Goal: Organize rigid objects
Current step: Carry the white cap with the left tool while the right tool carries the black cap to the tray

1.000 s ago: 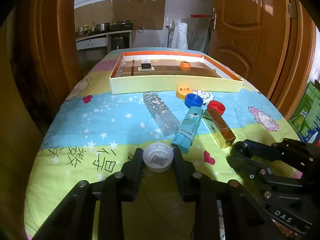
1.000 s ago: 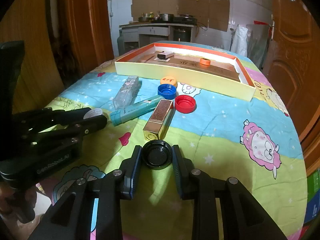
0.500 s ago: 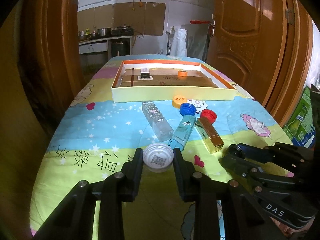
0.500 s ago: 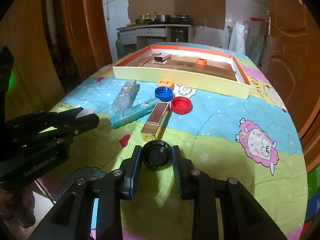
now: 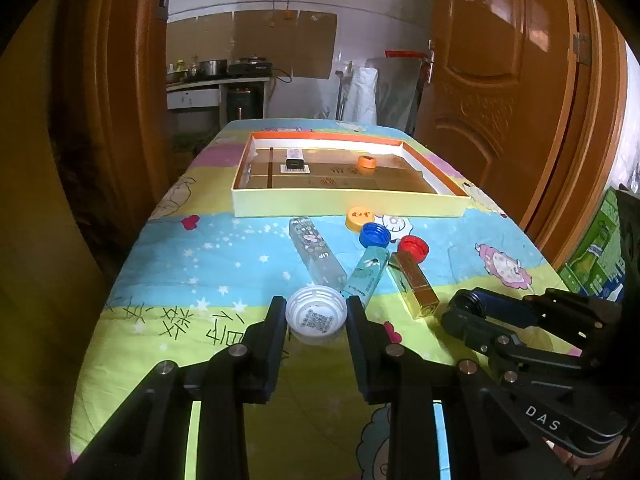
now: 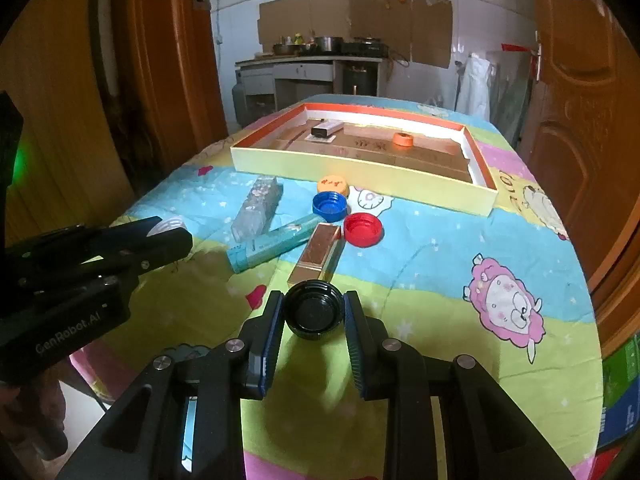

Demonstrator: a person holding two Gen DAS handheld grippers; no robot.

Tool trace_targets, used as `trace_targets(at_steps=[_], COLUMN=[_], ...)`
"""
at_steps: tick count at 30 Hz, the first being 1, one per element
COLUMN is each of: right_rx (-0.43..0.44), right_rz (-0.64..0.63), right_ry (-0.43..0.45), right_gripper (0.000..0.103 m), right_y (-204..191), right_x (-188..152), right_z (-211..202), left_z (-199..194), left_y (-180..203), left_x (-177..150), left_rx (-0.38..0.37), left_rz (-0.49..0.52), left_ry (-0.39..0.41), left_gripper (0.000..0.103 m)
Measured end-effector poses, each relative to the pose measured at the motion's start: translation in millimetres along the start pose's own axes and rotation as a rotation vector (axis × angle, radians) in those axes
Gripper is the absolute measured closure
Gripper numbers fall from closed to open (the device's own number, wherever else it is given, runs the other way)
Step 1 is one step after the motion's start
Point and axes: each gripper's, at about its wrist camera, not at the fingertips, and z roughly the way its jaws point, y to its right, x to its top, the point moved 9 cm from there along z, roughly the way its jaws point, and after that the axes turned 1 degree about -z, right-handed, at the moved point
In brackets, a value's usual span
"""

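From the left wrist view: gripping a white cap (image 5: 316, 318), hollow side up with a printed code inside, in the left tongs (image 5: 316, 316), pads tight on its rim. Carried higher above the near edge of the table (image 5: 132, 312) than a second ago, with more of the cartoon cloth showing beneath. Ahead, toward the middle of the table, seeing a clear bottle (image 5: 316, 254), a teal tube (image 5: 366, 276) and a gold box (image 5: 414, 284) lying side by side, plus a yellow cap (image 5: 359, 216), a blue cap (image 5: 374, 235) and a red cap (image 5: 413, 246) just before the shallow box tray (image 5: 348, 206) at the far end. Inside the tray already: an orange cap (image 5: 366, 161) and a small black device (image 5: 295, 157). At the right, catching the right tongs (image 5: 464, 312) side-on. From the right wrist view: clamping a black cap (image 6: 314, 314) in the right tongs, above the near edge, hardly shifted over the last second. At the left, spotting the left tongs (image 6: 172, 236) with the white cap peeking above the tips. Judging by the lift: both caps picked and clear of the cloth, so likely ready for carrying across the loose items to the tray; six items left on the cloth to sort.
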Motion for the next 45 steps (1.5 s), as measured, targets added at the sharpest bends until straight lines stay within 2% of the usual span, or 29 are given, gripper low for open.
trace_targets(at_steps=[24, 37, 45], right_rx=[-0.013, -0.066, -0.082], right_rz=[0.037, 0.084, 0.094], right_ry=[-0.005, -0.008, -0.007], right_gripper=[0.073, 0.073, 0.073], right_y=[18, 44, 56], right_x=[33, 45, 60], right_z=[3, -1, 0], left_z=[9, 16, 24], left_y=[6, 17, 18], left_x=[28, 52, 69], left_rx=[-0.007, -0.034, -0.053], left_rz=[0.014, 0.052, 0.022], left_ry=[-0.028, -0.047, -0.051], left_gripper=[0.073, 0.073, 0.073])
